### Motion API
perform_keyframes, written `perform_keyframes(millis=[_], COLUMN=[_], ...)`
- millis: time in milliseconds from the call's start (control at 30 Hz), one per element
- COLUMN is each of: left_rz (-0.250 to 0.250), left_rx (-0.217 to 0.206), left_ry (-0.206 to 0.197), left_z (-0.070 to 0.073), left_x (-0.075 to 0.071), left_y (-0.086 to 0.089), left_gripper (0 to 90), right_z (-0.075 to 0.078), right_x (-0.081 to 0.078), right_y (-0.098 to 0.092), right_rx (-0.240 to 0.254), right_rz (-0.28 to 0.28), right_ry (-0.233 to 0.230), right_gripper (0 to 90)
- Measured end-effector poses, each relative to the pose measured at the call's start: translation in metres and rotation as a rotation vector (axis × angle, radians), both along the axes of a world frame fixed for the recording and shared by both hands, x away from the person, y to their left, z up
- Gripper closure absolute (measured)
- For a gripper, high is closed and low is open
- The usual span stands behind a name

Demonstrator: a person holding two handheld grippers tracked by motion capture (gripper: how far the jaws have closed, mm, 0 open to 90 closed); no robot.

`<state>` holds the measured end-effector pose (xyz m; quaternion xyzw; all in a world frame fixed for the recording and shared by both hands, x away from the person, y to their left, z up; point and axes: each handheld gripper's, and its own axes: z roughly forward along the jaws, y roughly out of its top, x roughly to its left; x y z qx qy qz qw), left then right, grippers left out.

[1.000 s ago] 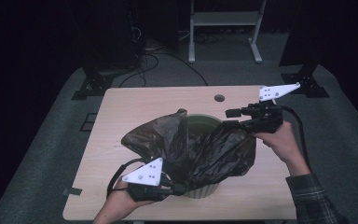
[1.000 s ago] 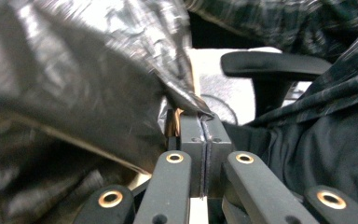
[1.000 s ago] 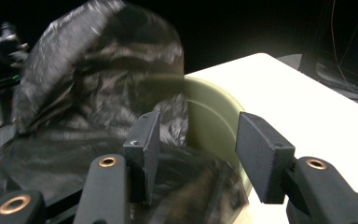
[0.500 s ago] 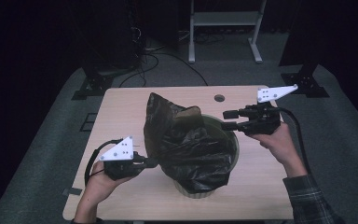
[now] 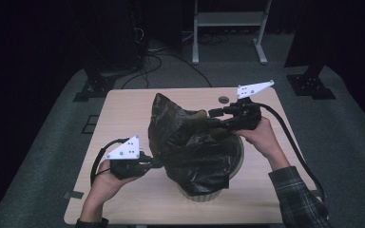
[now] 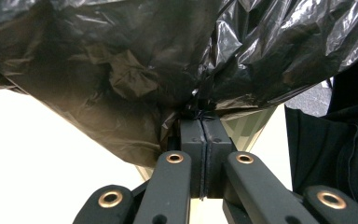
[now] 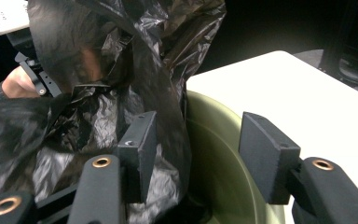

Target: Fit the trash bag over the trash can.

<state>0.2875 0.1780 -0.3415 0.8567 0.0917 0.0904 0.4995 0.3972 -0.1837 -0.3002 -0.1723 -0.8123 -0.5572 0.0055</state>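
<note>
We see a black plastic bag (image 5: 190, 147) draped over a pale green ribbed bin (image 5: 208, 194) that stands near the middle of the light wooden table (image 5: 123, 107). The bag covers most of the bin's mouth and rises in a crumpled peak toward the far side — only the bin's lower wall and a strip of its right rim show under the film.

Our left gripper (image 5: 156, 164) sits at the bag's left edge, level with the bin's upper wall. In the left gripper view its jaws are pressed flat together with a pinch of the bag's film (image 6: 200, 109) caught at their tips, and the film fans out above them.

Our right gripper (image 5: 215, 114) reaches in from the right at the far rim of the bin. In the right gripper view its pads (image 7: 137, 140) stand apart — about half spread — and straddle the bin's rim (image 7: 214, 116), with one pad against loose bag film (image 7: 121, 60) and the other over bare table; they press on nothing.

A small dark round disc (image 5: 223, 99) lies on the table beyond the right gripper, apart from the bin.
</note>
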Motion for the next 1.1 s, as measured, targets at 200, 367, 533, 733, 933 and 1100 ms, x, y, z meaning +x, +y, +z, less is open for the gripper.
perform_keyframes(millis=[200, 367, 533, 733, 933, 1100], left_rz=[-0.004, 0.001, 0.025, 0.053, 0.090, 0.113], left_rx=[-0.004, -0.007, -0.010, -0.049, -0.047, -0.060], left_ry=[-0.005, -0.010, -0.021, -0.039, -0.047, -0.041], left_z=[0.002, 0.003, 0.006, 0.014, 0.020, 0.018], left_x=[0.000, 0.000, 0.000, 0.002, 0.011, 0.012], left_y=[0.001, 0.002, 0.009, 0.018, 0.023, 0.035], left_gripper=[89.0, 89.0, 89.0, 89.0, 89.0, 89.0], right_z=[0.000, -0.002, 0.004, 0.014, 0.012, 0.002], right_x=[0.002, 0.000, -0.008, -0.017, -0.022, -0.029], right_y=[0.016, 0.017, 0.002, -0.038, -0.077, -0.110], right_rx=[-0.043, -0.061, -0.051, -0.030, -0.052, -0.053], right_rz=[0.043, 0.055, 0.040, -0.023, -0.091, -0.140], right_ry=[-0.011, -0.010, -0.028, -0.046, -0.033, -0.003], right_gripper=[69.9, 90.0, 90.0, 90.0, 90.0, 90.0])
